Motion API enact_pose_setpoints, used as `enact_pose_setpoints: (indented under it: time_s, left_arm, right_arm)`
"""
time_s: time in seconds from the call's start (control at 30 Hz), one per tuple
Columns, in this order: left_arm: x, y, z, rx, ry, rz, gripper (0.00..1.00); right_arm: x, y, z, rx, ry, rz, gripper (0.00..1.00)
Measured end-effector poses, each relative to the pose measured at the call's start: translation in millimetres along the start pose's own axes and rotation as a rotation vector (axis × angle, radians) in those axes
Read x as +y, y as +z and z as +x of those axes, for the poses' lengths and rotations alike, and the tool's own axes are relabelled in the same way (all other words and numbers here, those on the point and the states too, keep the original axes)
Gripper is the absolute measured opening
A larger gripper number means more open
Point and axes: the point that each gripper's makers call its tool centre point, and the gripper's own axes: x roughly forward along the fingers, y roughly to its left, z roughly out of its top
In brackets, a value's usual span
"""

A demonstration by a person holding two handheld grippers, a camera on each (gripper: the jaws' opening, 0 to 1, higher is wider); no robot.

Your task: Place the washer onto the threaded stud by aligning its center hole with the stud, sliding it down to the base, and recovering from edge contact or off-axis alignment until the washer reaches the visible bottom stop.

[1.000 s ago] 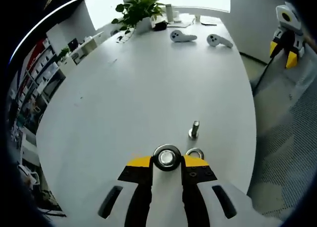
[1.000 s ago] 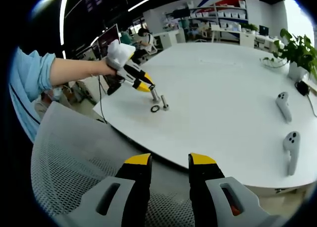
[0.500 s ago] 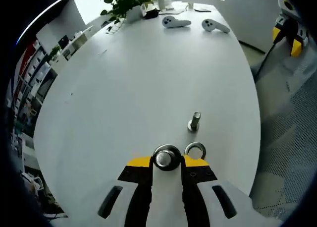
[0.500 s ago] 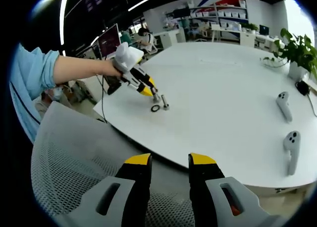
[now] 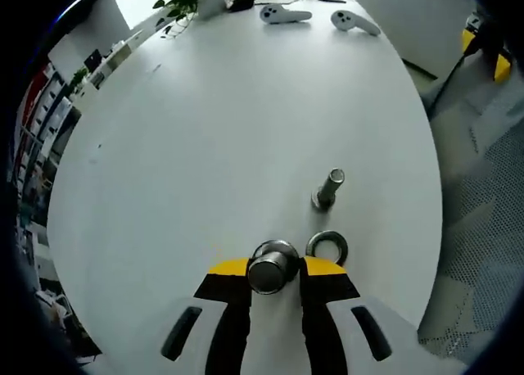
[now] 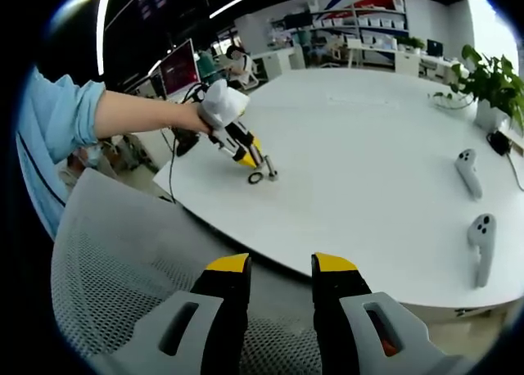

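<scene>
On the white table [image 5: 205,129], the task is barely begun.
A metal stud-like piece [image 5: 273,268] is pinched by the left tongs [image 5: 275,270]; the washer [image 5: 327,246] lies flat near the upright stud [image 5: 327,189], not yet threaded; the right tongs [image 6: 273,265] are spread, idle.

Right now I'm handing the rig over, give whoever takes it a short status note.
Left hand-held gripper: shut on a metal cylinder, low over the white table.
Right hand-held gripper: open, holding nothing, off the table edge above a mesh chair.
The washer lies flat on the table beside the upright threaded stud.
Done: nothing seated.
Left: get the washer over the stud and down to its base.
</scene>
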Motion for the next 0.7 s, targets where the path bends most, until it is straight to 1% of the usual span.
enact_pose_setpoints:
  time_s: [0.1, 0.2, 0.23, 0.27, 0.33, 0.4, 0.63, 0.7]
  left_arm:
    - [-0.7, -1.1, -2, -0.003, -0.011, -0.032, 0.21]
    - [-1.3, -3.1, -7, -0.015, -0.006, -0.018, 0.21]
    - [-1.5, -0.5, -12, -0.035, -0.005, -0.067, 0.21]
    - [-3.4, 2.0, -15, -0.058, -0.013, -0.092, 0.21]
    - [-1.7, 2.6, -23, -0.075, -0.004, -0.115, 0.23]
    - [-0.2, 1.1, -31, -0.086, 0.011, -0.114, 0.27]
    - [-4.2, 2.0, -54, -0.145, 0.044, -0.129, 0.29]
    - [-4.9, 4.8, -59, -0.166, 0.067, -0.122, 0.32]
  right_arm:
    - [0, 0.0, 0, 0.0, 0.001, 0.0, 0.31]
    - [0, 0.1, 0, 0.001, 0.003, -0.003, 0.31]
    - [1, 0.2, 0, 0.001, 0.005, -0.004, 0.31]
    - [1, 0.1, 0, 0.002, 0.006, -0.005, 0.31]
    - [1, -0.1, 0, 0.004, 0.009, -0.009, 0.31]
    - [2, 0.3, 0, 0.002, 0.011, -0.009, 0.31]
    - [1, 1.5, 0, -0.01, 0.006, 0.0, 0.31]
    - [1, 1.2, 0, -0.009, 0.009, 0.0, 0.31]
